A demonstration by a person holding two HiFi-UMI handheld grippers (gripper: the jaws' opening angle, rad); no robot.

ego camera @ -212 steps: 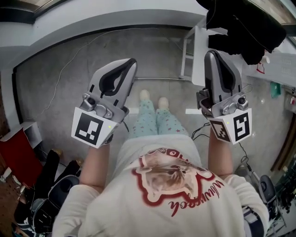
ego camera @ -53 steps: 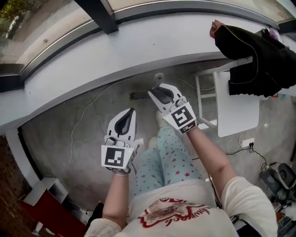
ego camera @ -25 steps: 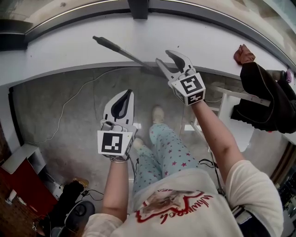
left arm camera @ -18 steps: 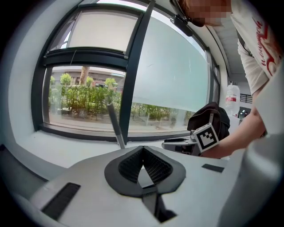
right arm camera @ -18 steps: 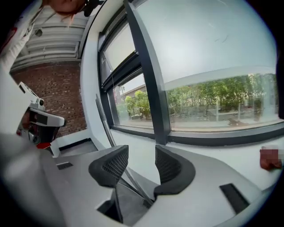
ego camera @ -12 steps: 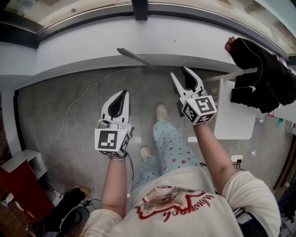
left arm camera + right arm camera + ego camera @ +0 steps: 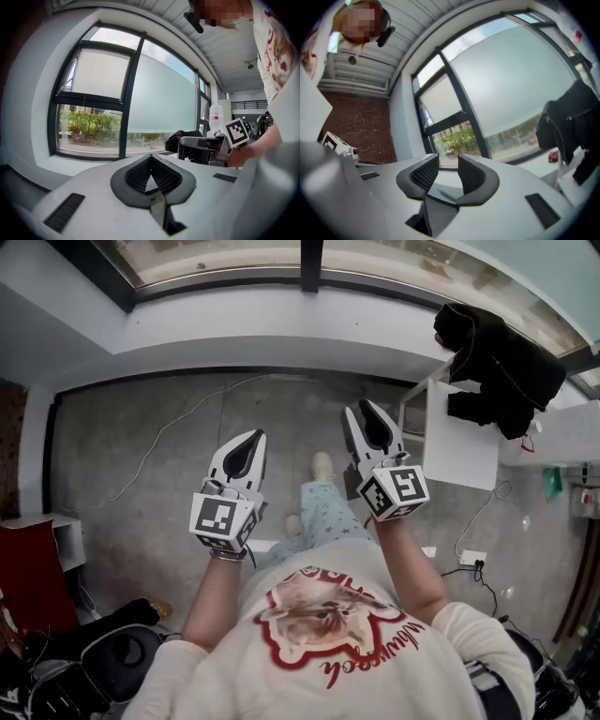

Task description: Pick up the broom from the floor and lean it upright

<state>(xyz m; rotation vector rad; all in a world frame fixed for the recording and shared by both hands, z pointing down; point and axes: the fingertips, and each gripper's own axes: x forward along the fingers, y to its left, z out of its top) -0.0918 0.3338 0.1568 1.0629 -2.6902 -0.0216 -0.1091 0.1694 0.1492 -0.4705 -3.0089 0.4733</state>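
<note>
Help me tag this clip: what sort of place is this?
Likely an indoor workroom: bare concrete floor, a large dark-framed window onto greenery, and a white table with black clothing draped over one end.

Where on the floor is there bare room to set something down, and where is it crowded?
Bare concrete floor lies between the white wall and the red box, crossed only by a thin cable. Crowded: black bags at lower left; white table and power strip at right.
</note>
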